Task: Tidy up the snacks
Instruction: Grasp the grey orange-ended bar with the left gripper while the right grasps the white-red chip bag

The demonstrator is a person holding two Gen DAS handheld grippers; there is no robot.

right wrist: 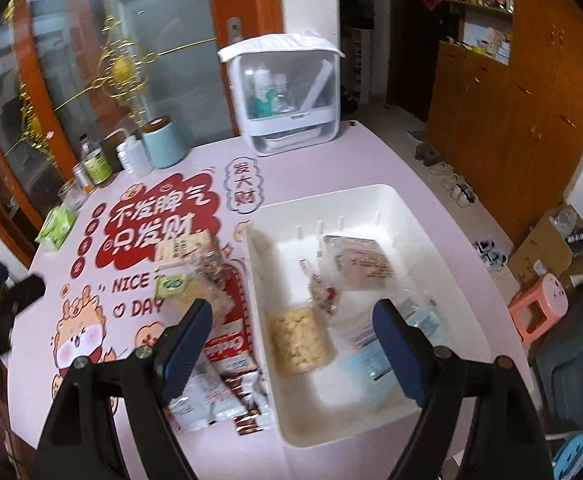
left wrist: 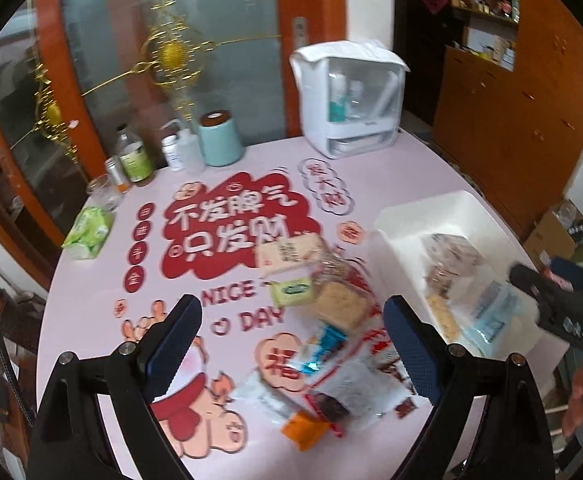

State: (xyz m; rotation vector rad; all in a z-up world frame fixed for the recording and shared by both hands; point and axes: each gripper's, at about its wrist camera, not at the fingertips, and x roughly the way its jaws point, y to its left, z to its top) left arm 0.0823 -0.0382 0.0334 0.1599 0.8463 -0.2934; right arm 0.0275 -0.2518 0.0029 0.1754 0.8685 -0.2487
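Observation:
A loose pile of snack packets (left wrist: 331, 360) lies on the pink printed table (left wrist: 91, 320). It includes a beige box (left wrist: 291, 254), a green packet (left wrist: 291, 290) and a clear cracker pack (left wrist: 339, 304). My left gripper (left wrist: 291, 340) hovers open above this pile, holding nothing. To its right stands a white bin (right wrist: 371, 194). The bin holds a pack of round crackers (right wrist: 297, 340), a brown-labelled bag (right wrist: 359, 260) and blue-labelled packets (right wrist: 361, 360). My right gripper (right wrist: 291, 340) hangs open over the bin's near-left part, with nothing gripped.
At the table's back stand a white case with bottles (left wrist: 351, 96), a teal canister (left wrist: 219, 140), several bottles (left wrist: 133, 156), a glass (left wrist: 103, 194) and a green tissue pack (left wrist: 87, 232). Right of the table are wooden cabinets, a cardboard box (right wrist: 539, 248) and a pink stool (right wrist: 539, 300).

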